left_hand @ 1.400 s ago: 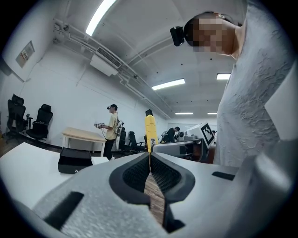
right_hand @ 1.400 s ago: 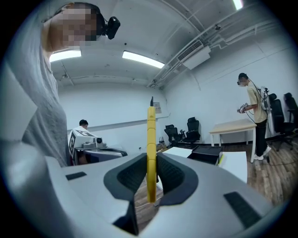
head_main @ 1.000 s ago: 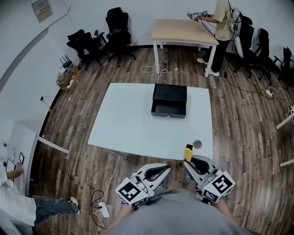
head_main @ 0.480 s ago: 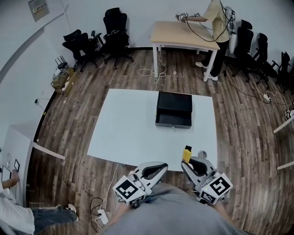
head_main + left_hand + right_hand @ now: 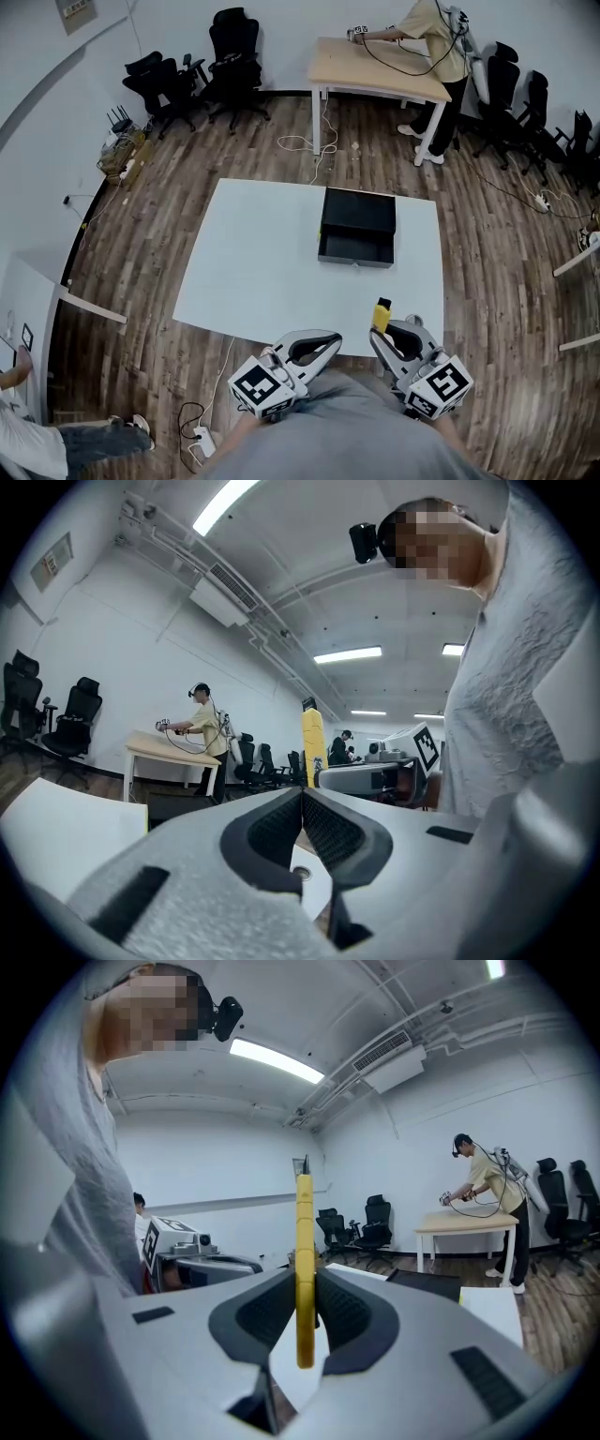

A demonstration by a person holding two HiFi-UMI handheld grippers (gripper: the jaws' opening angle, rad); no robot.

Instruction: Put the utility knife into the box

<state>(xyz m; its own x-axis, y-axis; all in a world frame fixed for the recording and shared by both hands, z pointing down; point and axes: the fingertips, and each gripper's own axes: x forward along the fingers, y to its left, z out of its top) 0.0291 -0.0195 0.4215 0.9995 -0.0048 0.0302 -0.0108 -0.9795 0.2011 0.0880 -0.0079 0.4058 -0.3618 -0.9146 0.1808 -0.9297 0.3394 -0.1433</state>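
Observation:
A yellow utility knife [image 5: 382,313] stands upright between the jaws of my right gripper [image 5: 386,336], which is shut on it just past the white table's [image 5: 253,272] near edge. In the right gripper view the knife [image 5: 305,1269] is pinched between both pads. The black box [image 5: 357,225] sits on the table's far right part, its drawer pulled open toward me. My left gripper [image 5: 323,342] hovers beside the right one with its jaws shut and empty; its pads [image 5: 302,810] meet. The knife [image 5: 312,747] also shows in the left gripper view.
A small round thing [image 5: 413,321] lies at the table's near right corner, partly behind the right gripper. A wooden desk [image 5: 375,70] with a person [image 5: 441,56] stands at the back. Office chairs [image 5: 225,56] line the far wall, and cables lie on the wood floor.
Both grippers keep their pose and the knife stays gripped. The table and box have slid lower in the head view, and the small round thing is now partly hidden by the right gripper.

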